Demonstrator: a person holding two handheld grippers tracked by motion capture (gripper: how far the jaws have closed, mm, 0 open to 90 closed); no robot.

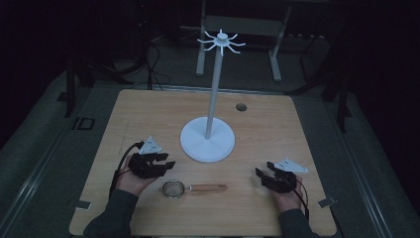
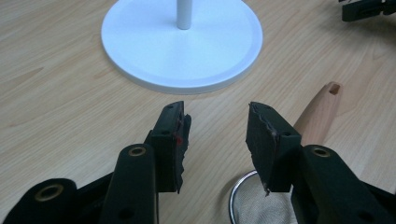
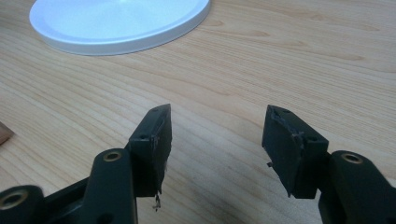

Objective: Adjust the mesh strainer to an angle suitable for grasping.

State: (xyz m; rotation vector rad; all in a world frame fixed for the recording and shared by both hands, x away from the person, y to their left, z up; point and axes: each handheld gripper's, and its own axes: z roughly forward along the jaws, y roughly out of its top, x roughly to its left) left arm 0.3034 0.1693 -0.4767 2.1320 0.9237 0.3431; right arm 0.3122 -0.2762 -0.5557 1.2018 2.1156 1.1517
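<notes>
A small mesh strainer (image 1: 174,188) with a wooden handle (image 1: 208,188) lies flat near the table's front edge, between my two grippers. Its mesh bowl (image 2: 254,205) and handle (image 2: 320,112) lie just right of my left gripper (image 2: 217,128) in the left gripper view. A white stand, round base (image 1: 207,140) and tall pole (image 1: 214,89) topped with radiating hooks (image 1: 221,40), rises mid-table. The left gripper (image 1: 166,161) is open and holds nothing, just left of the strainer. My right gripper (image 1: 261,174) is open over bare wood (image 3: 217,135), right of the handle's end.
The wooden table (image 1: 148,109) has a small dark round hole (image 1: 241,107) at the back right. The stand's base (image 3: 116,23) lies ahead of the right gripper. Dark floor and a white frame's legs (image 1: 200,54) lie beyond the far edge.
</notes>
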